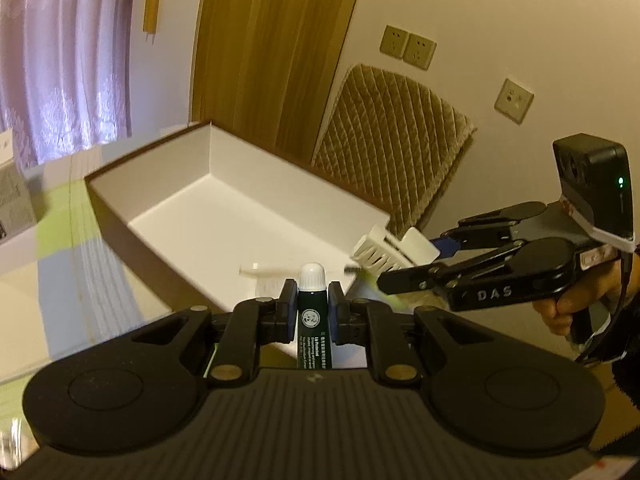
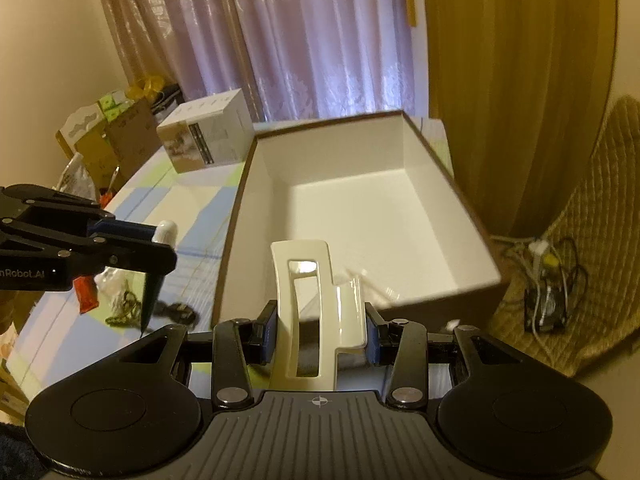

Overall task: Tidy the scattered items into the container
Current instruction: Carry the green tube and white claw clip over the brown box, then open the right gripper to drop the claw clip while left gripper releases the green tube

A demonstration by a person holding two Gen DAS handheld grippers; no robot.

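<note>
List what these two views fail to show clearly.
- Left wrist view: the tube's lower end, hidden behind the left hand-held gripper; its print is too small.
- Right wrist view: small items on the table, blurred.
- Both views: the box's near floor, blocked by grippers.

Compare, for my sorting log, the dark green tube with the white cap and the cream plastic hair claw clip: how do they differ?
The dark green tube with the white cap is slim, solid and printed with a logo and text; the cream plastic hair claw clip is broader, glossy, unprinted and has open slots. The tube sits in the left gripper, the clip in the right gripper. Both are clamped and held near the white open box, neither yet inside.
</note>
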